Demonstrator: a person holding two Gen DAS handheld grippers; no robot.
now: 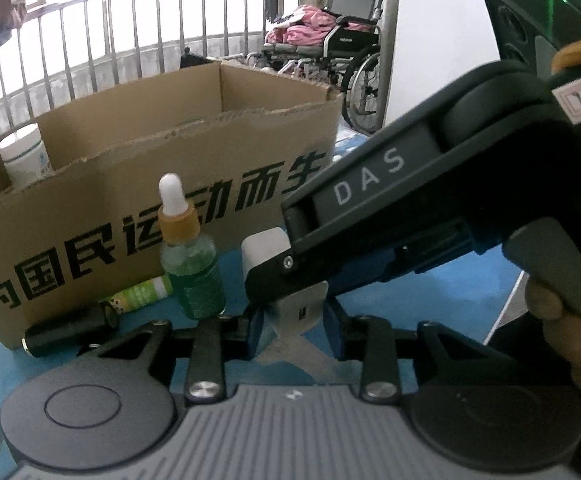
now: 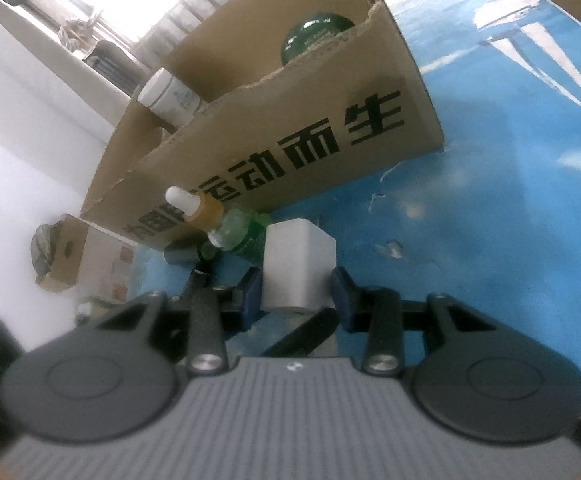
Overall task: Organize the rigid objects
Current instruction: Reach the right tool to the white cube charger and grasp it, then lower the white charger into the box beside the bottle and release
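- Left wrist view, far left: the cardboard box (image 1: 138,168) stands on the blue tabletop (image 1: 450,300) with a white jar (image 1: 22,156) already inside.
- Just before the box lie a black cylinder (image 1: 70,330) and a small green tube (image 1: 142,292); a green dropper bottle (image 1: 190,264) stands upright beside them.
- Centre: the white block (image 1: 264,250) sits between the narrow jaws of the left hand-held gripper (image 1: 294,334); contact is hard to tell.
- Right: the right hand-held gripper (image 2: 296,290) reaches in and clamps the same block on both sides.
- Judged step: grasping the block. Next it needs lifting over the box wall, clear of the dropper bottle.
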